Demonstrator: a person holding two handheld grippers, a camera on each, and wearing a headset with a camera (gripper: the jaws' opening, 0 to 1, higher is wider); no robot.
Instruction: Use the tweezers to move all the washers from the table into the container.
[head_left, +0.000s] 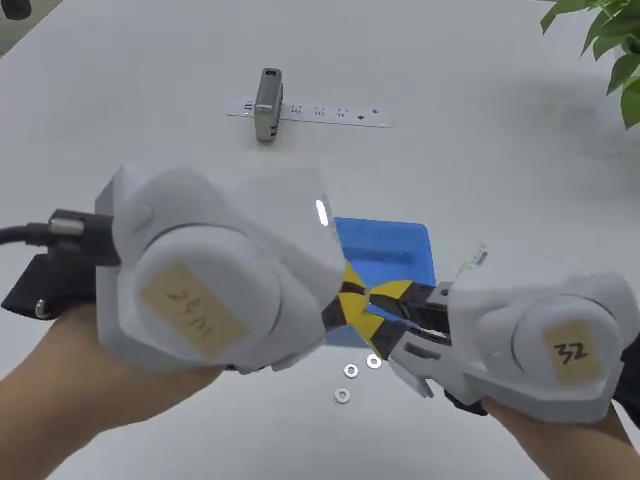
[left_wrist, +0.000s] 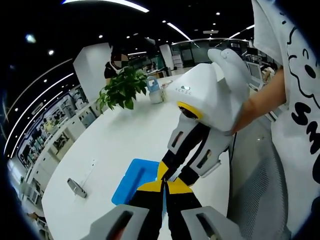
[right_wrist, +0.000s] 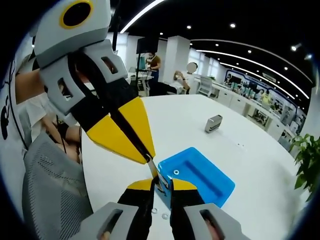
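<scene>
Tabletop (head_left: 480, 100), blue container (head_left: 385, 245), perhaps open-plan office (right_wrist: 250, 75)

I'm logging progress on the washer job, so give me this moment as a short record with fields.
left tongs: shut on the tweezers
right tongs: closed in around the tweezers' far end; grip uncertain
container: blue, open-topped, on the table just beyond both tongs
inside washer: one, lying in the container
loose washers: three on the table beside the container
also there: grey device, plant
</scene>
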